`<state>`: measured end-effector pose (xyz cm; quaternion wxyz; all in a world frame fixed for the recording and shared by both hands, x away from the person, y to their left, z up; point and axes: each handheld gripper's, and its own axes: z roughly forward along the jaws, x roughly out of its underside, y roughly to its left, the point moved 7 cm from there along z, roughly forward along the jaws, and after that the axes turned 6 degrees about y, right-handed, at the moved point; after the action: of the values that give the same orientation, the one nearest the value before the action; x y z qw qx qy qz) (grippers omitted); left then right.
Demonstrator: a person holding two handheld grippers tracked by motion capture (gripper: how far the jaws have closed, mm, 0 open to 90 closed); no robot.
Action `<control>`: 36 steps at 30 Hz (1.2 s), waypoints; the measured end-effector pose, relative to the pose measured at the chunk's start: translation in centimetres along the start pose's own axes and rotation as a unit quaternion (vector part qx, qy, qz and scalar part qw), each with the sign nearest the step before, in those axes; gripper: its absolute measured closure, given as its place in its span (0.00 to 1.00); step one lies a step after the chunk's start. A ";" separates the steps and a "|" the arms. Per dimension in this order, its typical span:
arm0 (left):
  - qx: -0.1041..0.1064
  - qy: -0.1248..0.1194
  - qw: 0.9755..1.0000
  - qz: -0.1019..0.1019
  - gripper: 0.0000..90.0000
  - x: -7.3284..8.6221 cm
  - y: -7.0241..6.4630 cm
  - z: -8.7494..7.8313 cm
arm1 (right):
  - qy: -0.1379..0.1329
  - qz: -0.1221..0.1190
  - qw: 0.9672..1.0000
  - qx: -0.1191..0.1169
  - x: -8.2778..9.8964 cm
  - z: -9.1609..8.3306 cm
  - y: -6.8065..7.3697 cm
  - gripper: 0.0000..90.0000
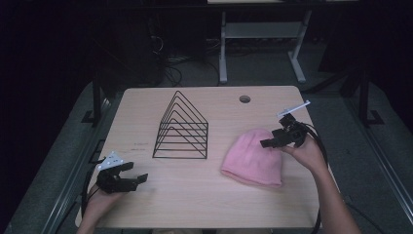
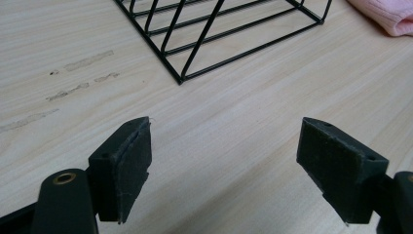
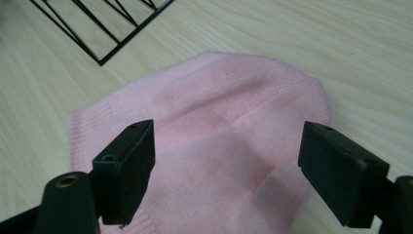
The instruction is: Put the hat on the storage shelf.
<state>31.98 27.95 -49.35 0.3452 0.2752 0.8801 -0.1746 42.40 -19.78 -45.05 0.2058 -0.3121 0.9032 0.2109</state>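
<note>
Spreading across most of the high view, the surface (image 1: 195, 195) is a pale wood-grain laminate with rounded corners, smooth and a little scuffed near its left side, with a round cable hole (image 1: 245, 99) toward the far edge. Next in size, a black wire rack (image 1: 182, 127) stands near the middle: thin stiff rods bent into nested triangles on a rectangular base, rigid and open, apart from everything else.

To its right, toward the right edge of the surface, the pink beanie (image 1: 253, 158) lies flat, its rounded crown toward the far side and its ribbed cuff toward the person. It is a fine knit, soft and limp, and looks very light; I judge it will fold and sag wherever it is lifted, neither slipping nor breaking. Pinching a single layer at the crown would probably let it drape long, so the doubled cuff edge (image 3: 92, 146), or a gathered fold of the body, seems the surer place to take hold.

The right tongs (image 1: 266, 144) hover over the far right part of the beanie, spread wide and gripping nothing; in the right gripper view both black pads stand apart above the pink knit. The left tongs (image 1: 140, 177) rest low at the near left corner, well apart from the beanie, likewise spread with only bare wood between the pads (image 2: 122, 165).
</note>
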 end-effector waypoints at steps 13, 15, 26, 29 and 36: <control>-0.006 0.004 1.000 -0.001 0.23 0.2 0.4 0.0 | 0.038 0.027 0.999 -0.009 -2.3 2.3 -3.3 0.24; -0.007 0.004 1.000 -0.003 0.23 0.2 0.5 0.0 | 0.044 0.029 0.999 -0.009 -2.2 2.8 -3.8 0.25; -0.005 0.007 1.000 0.001 0.23 0.2 0.3 0.2 | 0.061 0.061 0.996 -0.019 -1.0 4.4 -5.6 0.35; -0.005 0.007 1.000 0.000 0.23 0.2 0.3 0.3 | 0.063 0.063 0.996 -0.022 -0.9 4.5 -5.7 0.38; -0.005 0.008 1.000 -0.001 0.23 0.3 0.4 0.1 | 0.060 0.083 0.994 -0.048 -0.7 5.3 -6.0 0.51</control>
<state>32.12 28.32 -49.70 0.3395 0.2740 0.8839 -0.1685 48.08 -21.09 -50.59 0.1176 -0.2578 0.9254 0.2517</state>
